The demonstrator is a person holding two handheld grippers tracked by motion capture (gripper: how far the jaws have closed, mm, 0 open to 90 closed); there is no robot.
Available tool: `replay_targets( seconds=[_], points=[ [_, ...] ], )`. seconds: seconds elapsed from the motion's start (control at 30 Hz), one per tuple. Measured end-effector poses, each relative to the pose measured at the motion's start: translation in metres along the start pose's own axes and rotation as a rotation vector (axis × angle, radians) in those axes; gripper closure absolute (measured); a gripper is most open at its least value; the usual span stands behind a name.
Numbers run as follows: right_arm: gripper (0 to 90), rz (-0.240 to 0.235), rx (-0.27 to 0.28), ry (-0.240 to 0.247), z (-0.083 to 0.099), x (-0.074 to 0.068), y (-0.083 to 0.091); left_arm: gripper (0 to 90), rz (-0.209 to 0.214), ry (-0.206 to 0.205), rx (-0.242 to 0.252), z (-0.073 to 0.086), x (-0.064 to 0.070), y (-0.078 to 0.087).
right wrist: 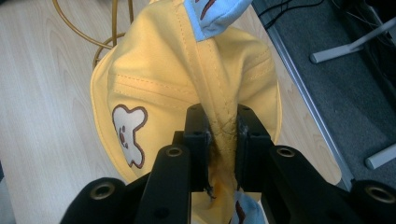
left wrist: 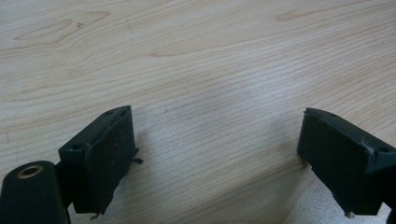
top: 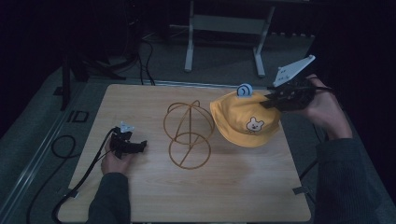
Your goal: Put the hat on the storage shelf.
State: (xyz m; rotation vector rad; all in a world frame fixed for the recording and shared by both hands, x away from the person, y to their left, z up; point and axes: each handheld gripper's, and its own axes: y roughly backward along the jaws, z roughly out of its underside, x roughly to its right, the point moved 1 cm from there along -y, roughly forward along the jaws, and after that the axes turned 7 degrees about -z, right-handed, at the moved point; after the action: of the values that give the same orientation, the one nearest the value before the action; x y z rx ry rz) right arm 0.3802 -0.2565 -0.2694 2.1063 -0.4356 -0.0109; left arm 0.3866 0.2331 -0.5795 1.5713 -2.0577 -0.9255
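A yellow hat (top: 245, 119) with a white bear patch and a pale blue ear hangs just above the table's far right part. My right gripper (top: 273, 99) is shut on the fabric of its crown (right wrist: 223, 126), pinching a fold between both pads. A gold wire stand (top: 189, 133), two rings joined by a loop, sits at the table's middle, left of the hat. My left gripper (top: 140, 145) rests low over the wooden table (top: 196, 196) at the left, open, with only bare wood between its fingers (left wrist: 107, 154).
The table's right edge (right wrist: 299, 93) runs close beside the hat, with grey floor beyond. A black cable (top: 84, 179) trails from the left gripper off the front left corner. A white frame's legs (top: 224, 42) stand on the floor behind the table.
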Motion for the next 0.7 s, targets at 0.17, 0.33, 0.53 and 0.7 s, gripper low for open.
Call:
replay_targets(
  seconds=[0.17, 0.33, 0.53, 0.7],
  points=[
    [77.7, -0.002, 0.015, -0.004, -0.004, -0.001, -0.001, 11.5, 0.001, -0.001, 0.001, 0.0, 0.0, 0.0],
    [77.7, -0.009, 0.025, 0.009, -0.01, -0.002, -0.003, 11.7, 0.002, -0.001, 0.001, 0.0, 0.0, 0.0],
    [77.8, -0.004, 0.033, 0.026, -0.018, -0.005, -0.002, 11.7, 0.002, -0.001, 0.001, 0.0, 0.0, 0.0],
    [77.8, 0.003, 0.036, 0.029, -0.021, -0.006, 0.001, 11.8, 0.003, -0.001, 0.002, 0.0, 0.0, 0.0]
  ],
)
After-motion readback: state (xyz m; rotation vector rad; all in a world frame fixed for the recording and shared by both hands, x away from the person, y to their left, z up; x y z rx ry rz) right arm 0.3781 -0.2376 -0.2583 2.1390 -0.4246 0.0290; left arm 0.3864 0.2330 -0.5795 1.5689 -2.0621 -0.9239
